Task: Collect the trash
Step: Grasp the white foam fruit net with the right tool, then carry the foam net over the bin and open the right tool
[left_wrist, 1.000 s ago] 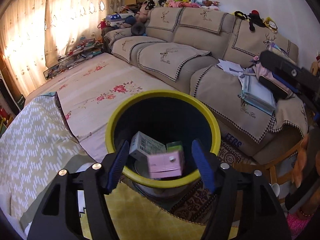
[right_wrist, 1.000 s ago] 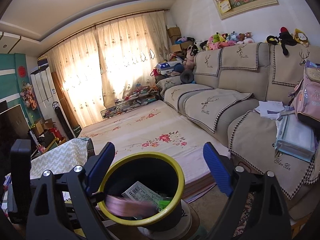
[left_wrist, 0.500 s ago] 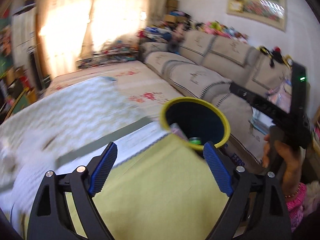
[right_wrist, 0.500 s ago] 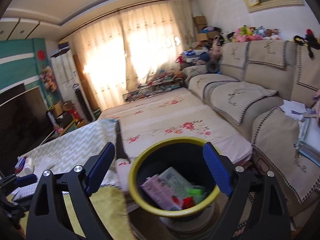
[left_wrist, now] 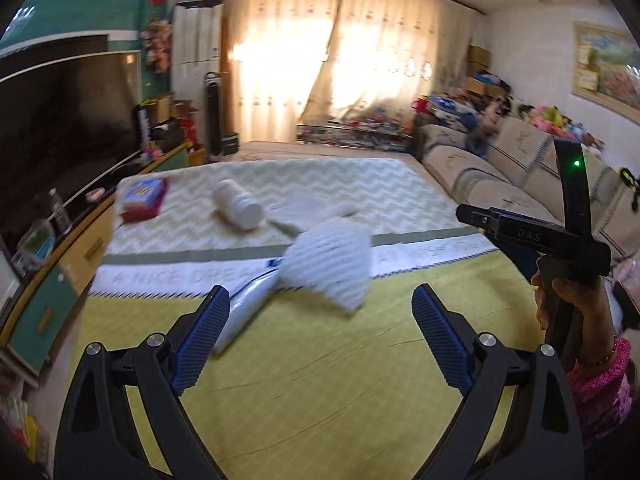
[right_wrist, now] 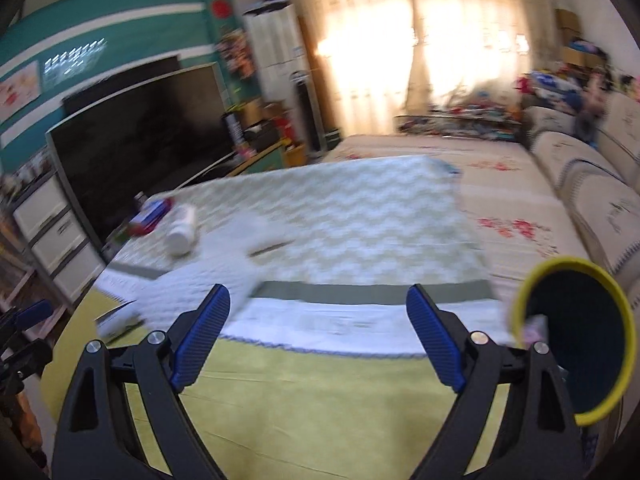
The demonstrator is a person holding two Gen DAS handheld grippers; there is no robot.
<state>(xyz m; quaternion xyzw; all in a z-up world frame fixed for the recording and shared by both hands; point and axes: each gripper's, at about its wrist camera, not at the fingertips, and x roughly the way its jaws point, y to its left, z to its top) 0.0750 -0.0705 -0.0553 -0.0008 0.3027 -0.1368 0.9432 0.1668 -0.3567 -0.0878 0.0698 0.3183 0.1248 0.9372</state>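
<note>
Now the left gripper (left_wrist: 320,334) hangs over a soft yellow cloth (left_wrist: 320,380) on the table, its ribbed blue pads spread wide with nothing between them; they have just been opening. A crumpled white tissue (left_wrist: 328,266) lies just past the pads, touching a flat white tube (left_wrist: 248,304). Farther back lie a round white bottle (left_wrist: 238,204) on its side and a red and blue packet (left_wrist: 143,199). The right gripper (right_wrist: 318,338) is wide open too and empty. The round bin (right_wrist: 576,344) with the yellow rim sits at the right, partly cut off. Blur hides what is inside.
</note>
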